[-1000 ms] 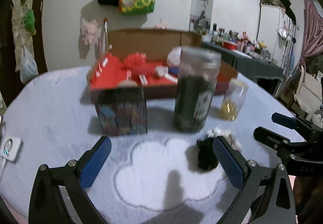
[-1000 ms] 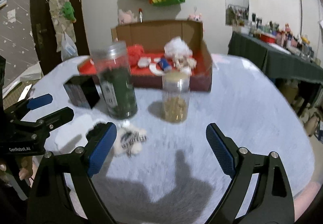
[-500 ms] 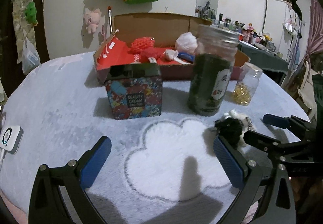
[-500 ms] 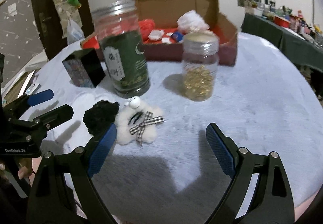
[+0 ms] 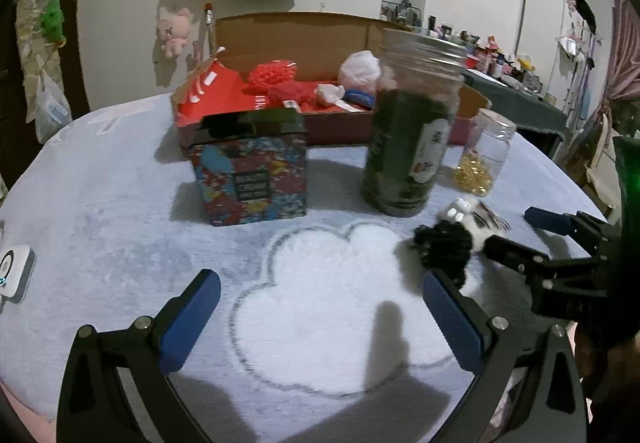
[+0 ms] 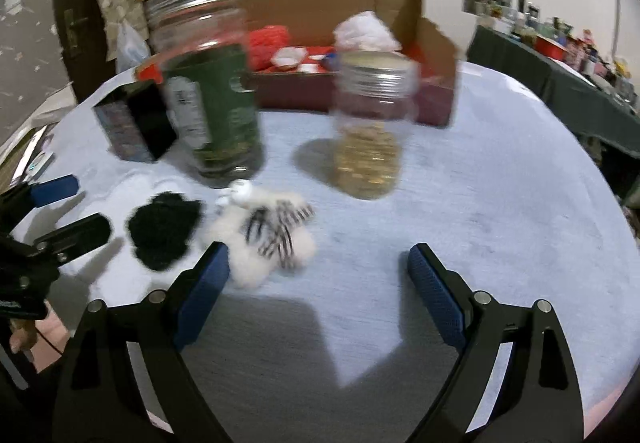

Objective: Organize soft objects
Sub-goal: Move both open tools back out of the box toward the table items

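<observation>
Black and fluffy, the pompom lies on the blue cloth touching the white plush on that plush's left in the right wrist view. The plush lies flat, its long axis running from the small white head, which points up toward the green jar, down toward the right gripper; a checked bow lies across its middle. The right gripper's jaws stand wide apart and hold nothing, its left finger just in front of the plush's near edge. The left gripper also has its jaws wide apart and empty, over a white cloud shape in the cloth; the pompom lies just beyond its right finger. Behind the soft things stand the green jar, a small jar of gold beads to its right, and a patterned tin to its left. Farther back, an open cardboard box holds red and white items.
</observation>
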The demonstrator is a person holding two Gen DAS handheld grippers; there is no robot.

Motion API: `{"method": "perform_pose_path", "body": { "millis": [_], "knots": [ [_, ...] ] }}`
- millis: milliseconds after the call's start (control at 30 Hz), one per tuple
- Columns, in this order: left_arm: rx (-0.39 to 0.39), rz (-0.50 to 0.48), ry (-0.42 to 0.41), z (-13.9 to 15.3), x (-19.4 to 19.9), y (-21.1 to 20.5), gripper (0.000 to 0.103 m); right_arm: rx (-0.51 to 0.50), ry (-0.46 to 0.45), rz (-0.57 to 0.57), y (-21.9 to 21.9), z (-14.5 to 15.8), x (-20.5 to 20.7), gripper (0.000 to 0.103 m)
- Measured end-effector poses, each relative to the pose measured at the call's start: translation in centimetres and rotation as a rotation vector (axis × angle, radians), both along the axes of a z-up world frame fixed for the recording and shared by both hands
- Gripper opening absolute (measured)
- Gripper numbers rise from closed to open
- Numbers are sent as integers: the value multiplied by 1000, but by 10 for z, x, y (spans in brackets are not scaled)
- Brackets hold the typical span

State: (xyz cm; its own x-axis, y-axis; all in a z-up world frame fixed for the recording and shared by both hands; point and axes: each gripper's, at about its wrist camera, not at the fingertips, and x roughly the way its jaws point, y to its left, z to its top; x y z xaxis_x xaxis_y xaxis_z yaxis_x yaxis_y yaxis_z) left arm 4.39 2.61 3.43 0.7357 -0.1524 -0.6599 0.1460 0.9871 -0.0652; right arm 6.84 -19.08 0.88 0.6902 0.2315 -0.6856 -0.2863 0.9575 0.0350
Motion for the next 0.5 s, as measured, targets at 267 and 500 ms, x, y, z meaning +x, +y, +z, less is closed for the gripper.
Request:
{"method": "perform_pose_path", "body": {
  "millis": [267,500],
  "knots": [
    [-37,-84,13,4,4,-23,103,57,-5,68,-20,7,-1,91],
    [-20,-136,11,5,8,-40,97,86,1,169,-25,10,4,91]
  ]
}}
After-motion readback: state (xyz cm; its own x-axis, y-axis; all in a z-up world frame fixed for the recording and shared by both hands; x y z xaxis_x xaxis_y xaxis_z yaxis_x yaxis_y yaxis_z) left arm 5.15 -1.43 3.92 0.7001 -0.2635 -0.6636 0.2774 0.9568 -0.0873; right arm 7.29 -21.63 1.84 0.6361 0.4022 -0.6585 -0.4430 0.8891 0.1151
